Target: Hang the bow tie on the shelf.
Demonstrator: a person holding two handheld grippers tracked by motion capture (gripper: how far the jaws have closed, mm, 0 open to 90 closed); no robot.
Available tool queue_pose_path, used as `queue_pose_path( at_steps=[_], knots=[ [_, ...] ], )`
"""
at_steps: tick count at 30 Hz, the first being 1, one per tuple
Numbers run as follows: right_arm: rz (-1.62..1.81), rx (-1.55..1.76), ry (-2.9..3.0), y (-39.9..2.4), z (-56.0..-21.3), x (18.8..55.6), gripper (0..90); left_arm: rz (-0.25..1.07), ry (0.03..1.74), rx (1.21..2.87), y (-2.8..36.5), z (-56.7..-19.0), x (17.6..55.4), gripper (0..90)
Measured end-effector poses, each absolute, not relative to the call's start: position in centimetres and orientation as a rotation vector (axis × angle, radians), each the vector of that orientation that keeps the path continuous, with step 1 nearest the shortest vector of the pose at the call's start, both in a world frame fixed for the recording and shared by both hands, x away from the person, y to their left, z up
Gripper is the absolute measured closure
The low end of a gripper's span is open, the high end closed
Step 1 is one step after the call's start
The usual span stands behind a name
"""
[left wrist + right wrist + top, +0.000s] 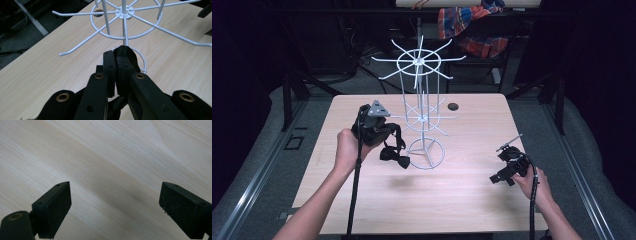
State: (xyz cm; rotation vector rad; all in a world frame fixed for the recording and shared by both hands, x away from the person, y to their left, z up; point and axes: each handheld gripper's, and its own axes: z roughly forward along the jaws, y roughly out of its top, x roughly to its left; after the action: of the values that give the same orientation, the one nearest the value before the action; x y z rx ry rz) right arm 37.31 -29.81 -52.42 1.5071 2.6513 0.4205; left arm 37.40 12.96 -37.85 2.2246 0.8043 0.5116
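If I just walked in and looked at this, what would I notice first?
Probably the tall white wire rack standing in the middle of the wooden table, with hooks sticking out all around like spokes. Next, the left gripper just left of the rack, its fingers pinched shut on a black bow tie whose bow dangles above the table. The right gripper waits open near the table's right edge, holding nothing.

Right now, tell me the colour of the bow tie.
Black bow tie, clearest in the high view.
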Motion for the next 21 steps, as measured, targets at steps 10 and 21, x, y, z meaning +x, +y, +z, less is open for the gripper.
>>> queue_pose_path(
  at_steps=[10, 21],
  knots=[
    [0.425, 1.519, 2.646, -29.78, -52.43, 37.25, 10.3, 0.502, 0.802, 2.242, 12.88, -37.91, 37.83, 87.9],
    [0.436, 1.513, 2.645, -29.69, -52.43, 37.23, 10.3, 0.44, 0.826, 2.24, 13.47, -38.53, 38.41, 87.8]
  ],
)
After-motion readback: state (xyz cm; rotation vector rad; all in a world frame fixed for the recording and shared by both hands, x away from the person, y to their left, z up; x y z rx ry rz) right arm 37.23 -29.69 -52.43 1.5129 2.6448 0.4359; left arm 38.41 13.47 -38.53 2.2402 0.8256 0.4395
